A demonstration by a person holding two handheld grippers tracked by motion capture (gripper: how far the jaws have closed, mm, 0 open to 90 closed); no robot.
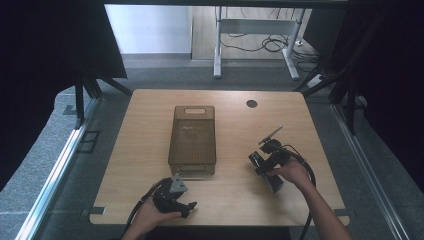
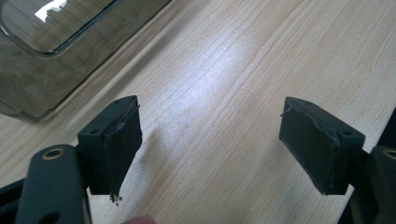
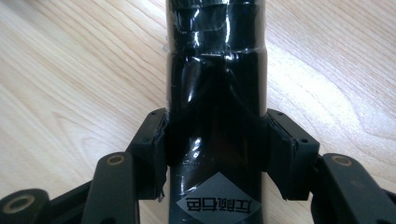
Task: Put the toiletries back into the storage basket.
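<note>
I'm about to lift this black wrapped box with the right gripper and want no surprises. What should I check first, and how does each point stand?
1. Right gripper pads on both sides of the black box: ok, each pad presses a side face.
2. Box centred between the jaws: ok, it runs straight up the middle.
3. Glossy wrap may slip: cannot tell; creases show near the pads.
4. Left gripper free: ok, jaws wide apart over bare table, nothing between them.
5. Brown bin clear of the right hand's path: ok, it stands apart, left of the box.
</note>
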